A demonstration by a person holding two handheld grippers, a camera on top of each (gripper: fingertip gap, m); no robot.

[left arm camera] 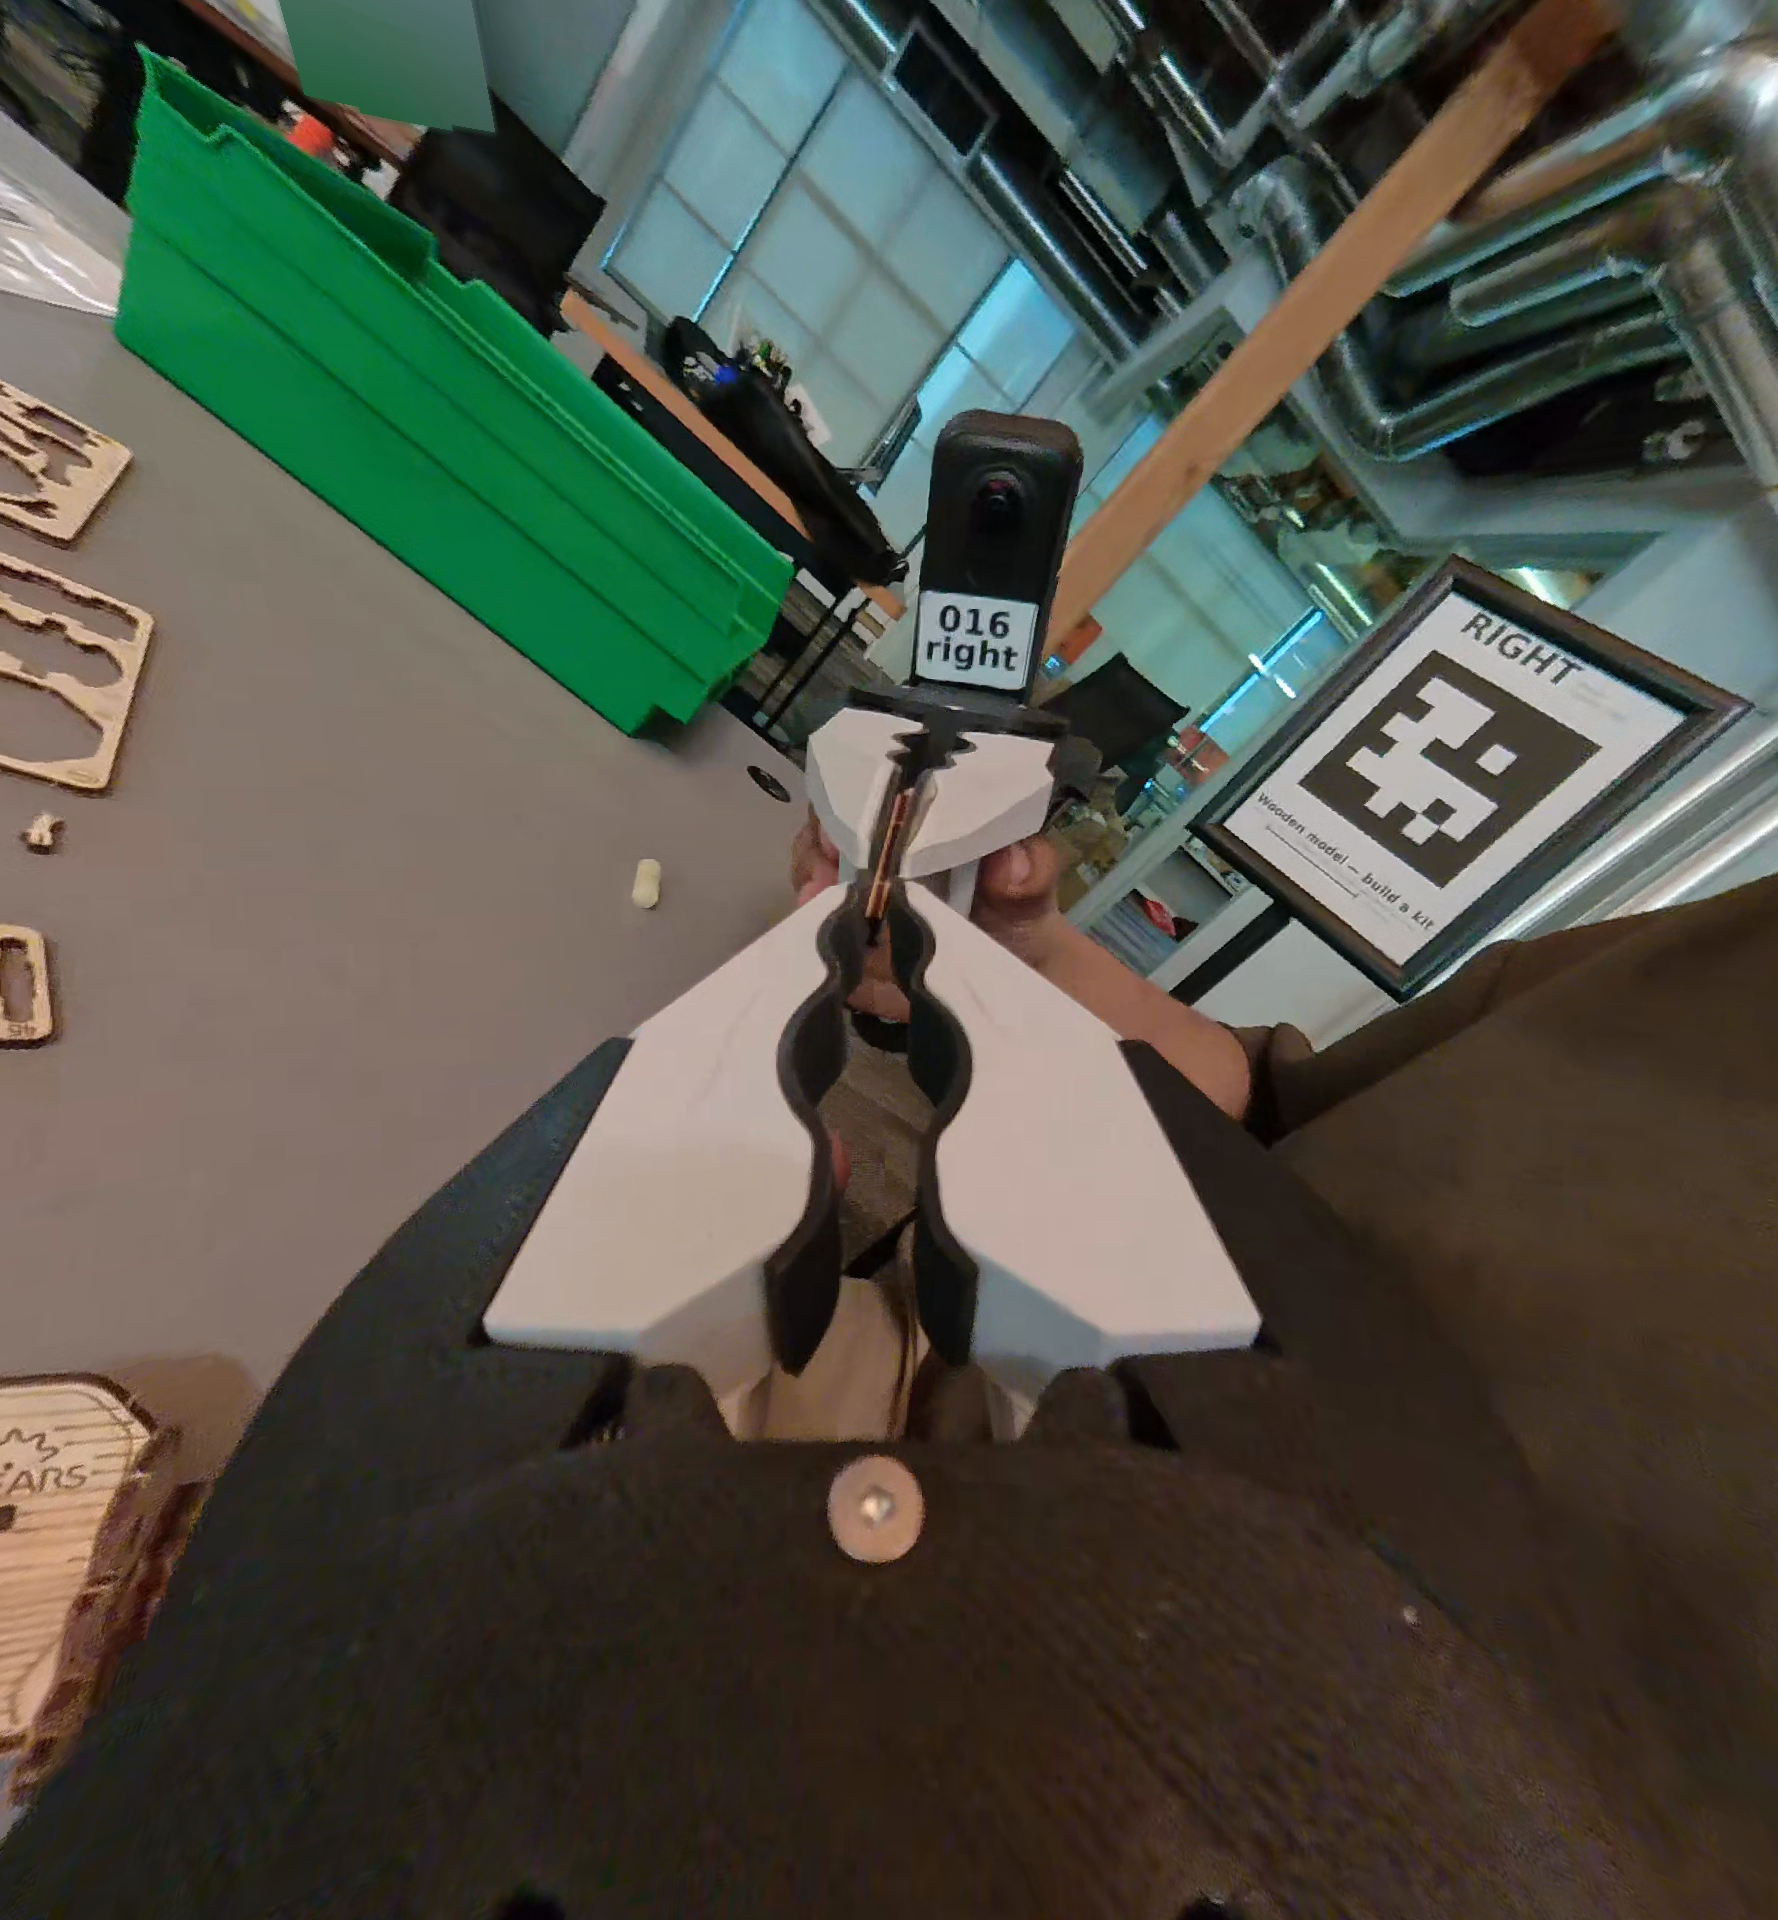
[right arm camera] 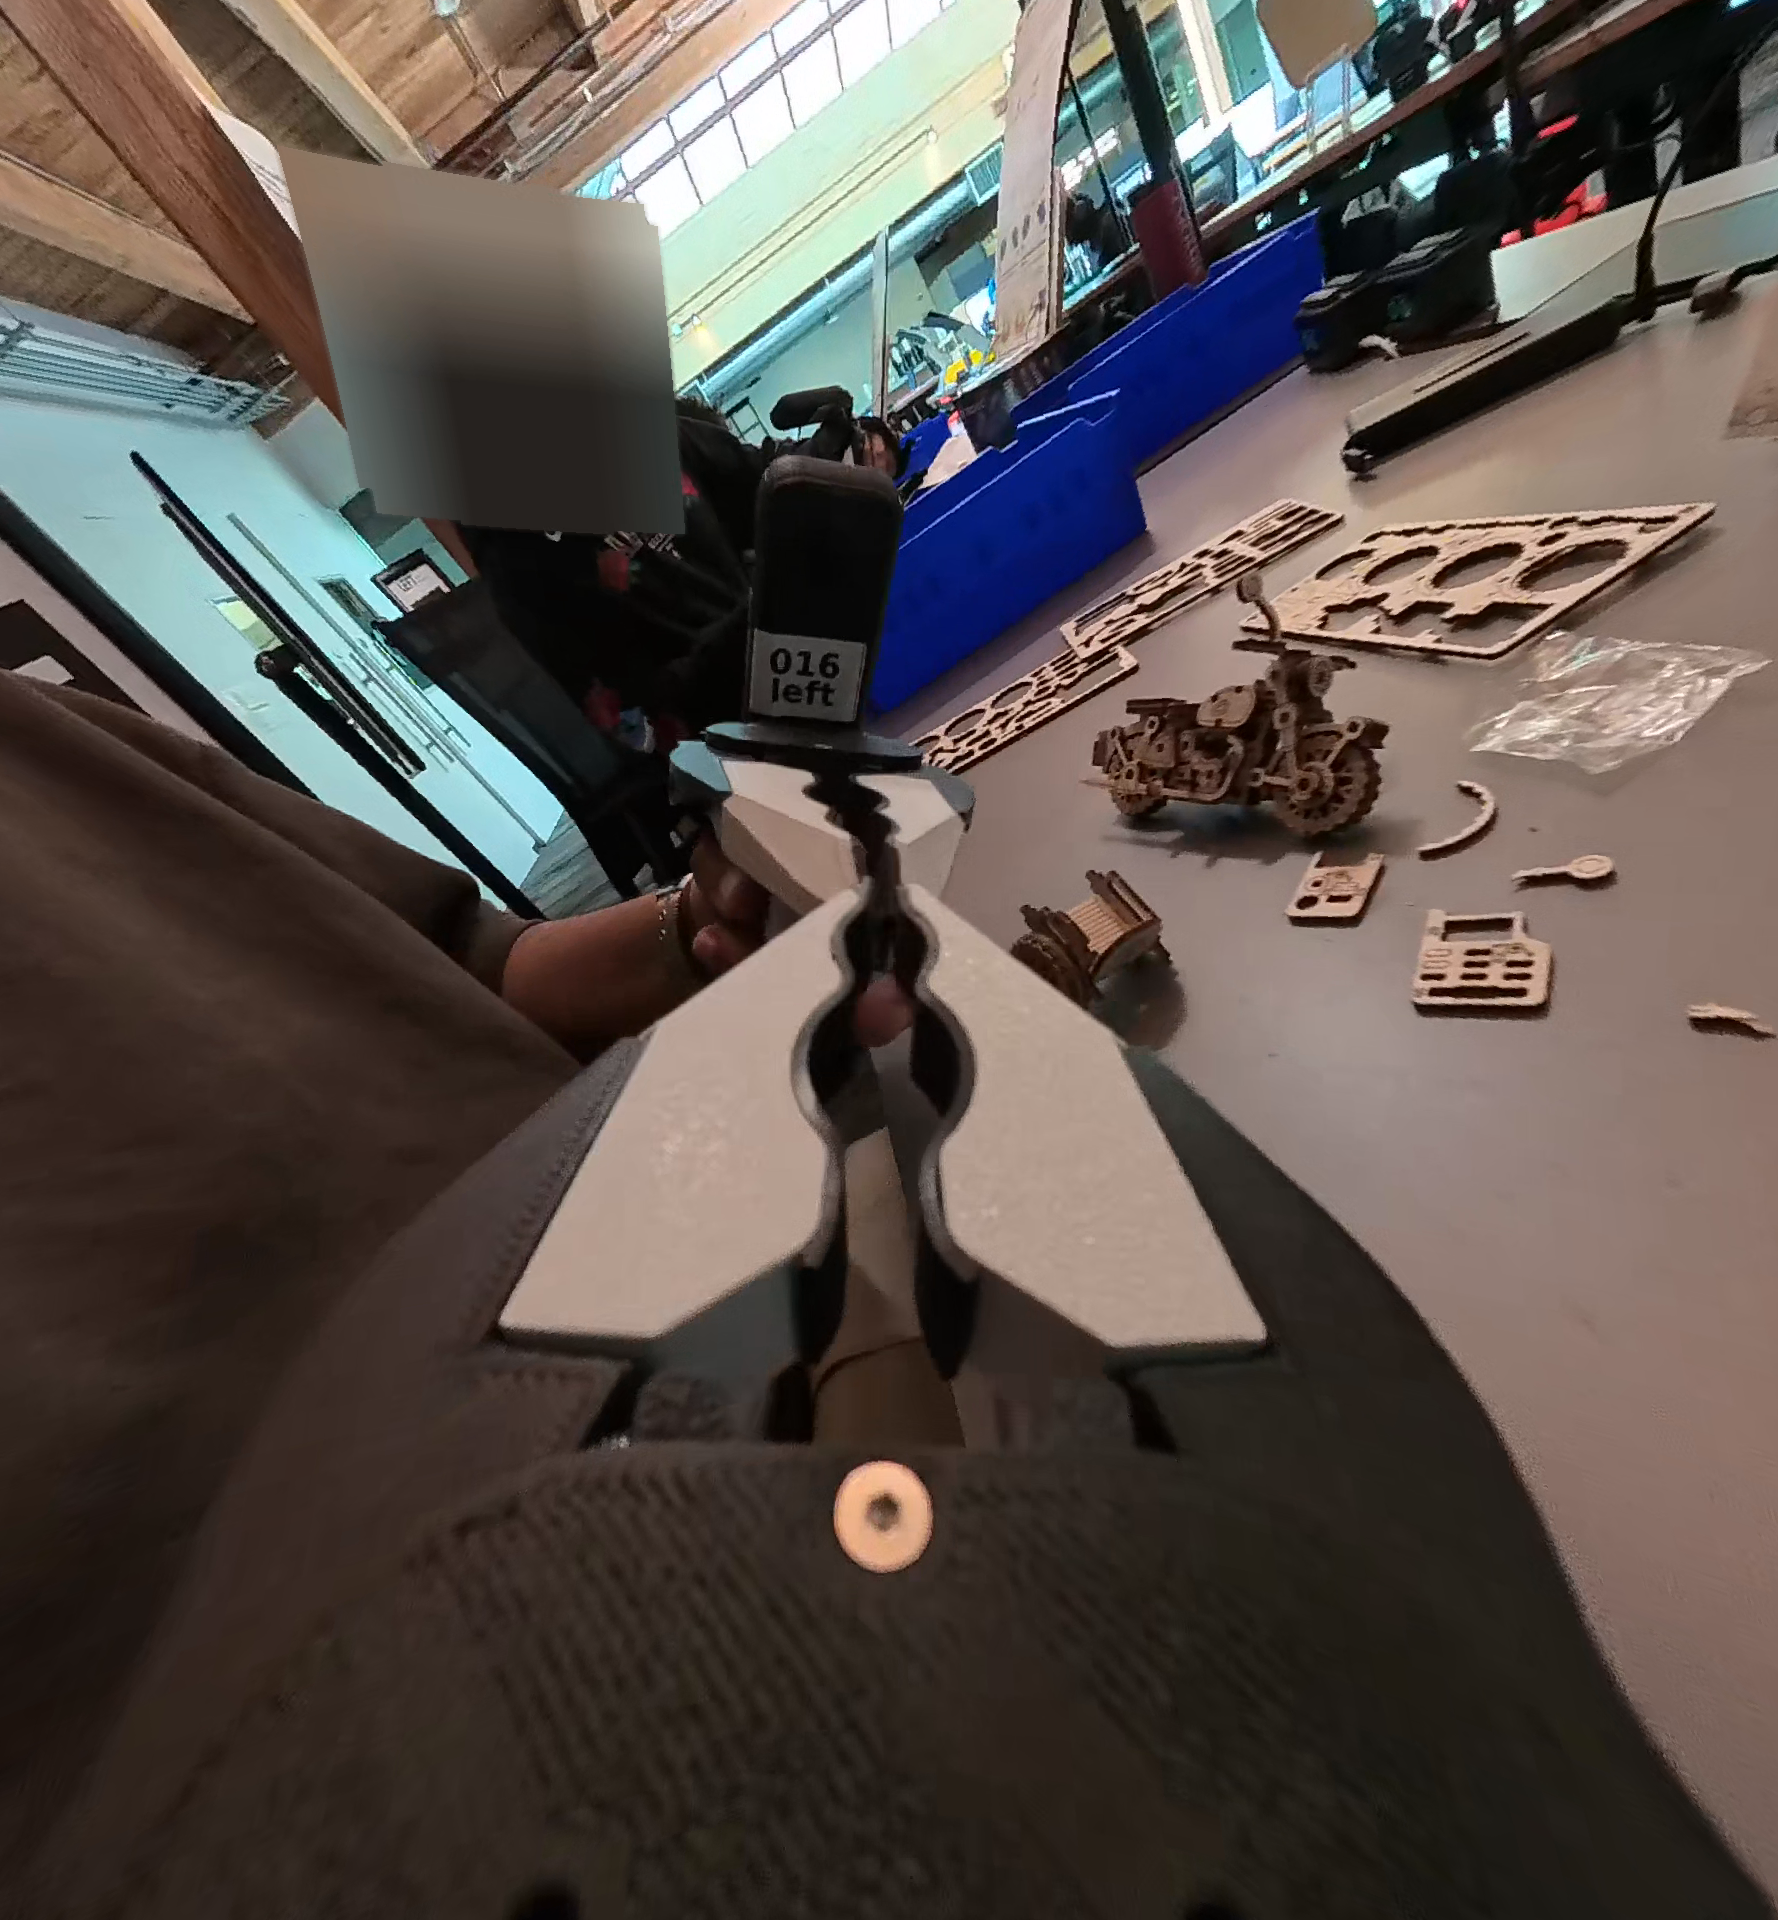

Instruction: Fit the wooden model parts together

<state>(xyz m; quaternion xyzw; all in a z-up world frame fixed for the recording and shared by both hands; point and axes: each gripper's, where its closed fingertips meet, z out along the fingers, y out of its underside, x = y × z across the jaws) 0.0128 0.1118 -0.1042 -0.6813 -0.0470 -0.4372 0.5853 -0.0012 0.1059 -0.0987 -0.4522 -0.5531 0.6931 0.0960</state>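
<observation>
Both grippers are held up above the grey table (left arm camera: 345, 987), tip to tip. In the left wrist view a thin wooden part (left arm camera: 890, 862) shows edge-on as a narrow brown strip. It runs from between the pads of my right gripper (left arm camera: 900, 831) into the tips of my left gripper (left arm camera: 869, 909). Both grippers are shut on this strip. In the right wrist view my right gripper (right arm camera: 880, 909) meets the left gripper (right arm camera: 869, 842), and the strip is hidden in the dark between the pads. A wooden motorcycle model (right arm camera: 1243, 753) and a small wooden cart piece (right arm camera: 1098, 935) stand on the table.
Punched-out wooden sheets (right arm camera: 1477, 577) (left arm camera: 33, 665), small wooden frames (right arm camera: 1482, 961) and a plastic bag (right arm camera: 1612, 701) lie on the table. A green bin (left arm camera: 428, 395) and blue bins (right arm camera: 1020, 551) stand at the back. A framed sign (left arm camera: 1456, 769) stands beside the person's sleeve. Less than 4 cm separates the two grippers' tips. The small wooden cart piece (right arm camera: 1098, 935) is about 12 centimeters from both grippers' fingertips.
</observation>
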